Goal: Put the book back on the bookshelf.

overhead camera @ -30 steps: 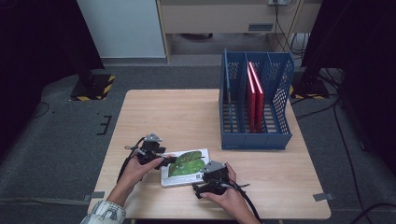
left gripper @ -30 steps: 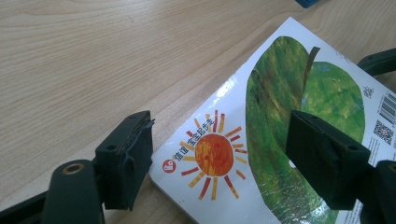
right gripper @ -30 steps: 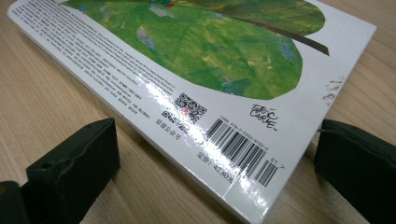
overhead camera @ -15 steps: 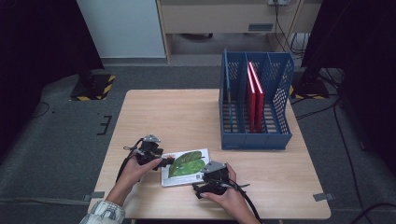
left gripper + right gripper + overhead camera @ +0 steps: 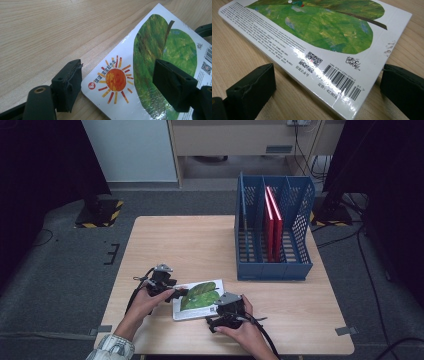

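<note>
Book [image 5: 198, 299] with a green leaf and an orange sun on its white cover lies flat near the table's [image 5: 200, 245] front edge, about midway along it. Left gripper [image 5: 181, 293] sits at the book's left end, jaws wide, straddling a corner without pressing it. Right gripper [image 5: 220, 306] sits at the barcode corner, jaws wide to either side, not gripping. Toward the table's back right corner stands a blue file rack [image 5: 274, 265] holding red folders [image 5: 272, 222].

Both forearms low and forward, left tongs [image 5: 181, 292] and right tongs [image 5: 220, 306] with jaws apart.
</note>
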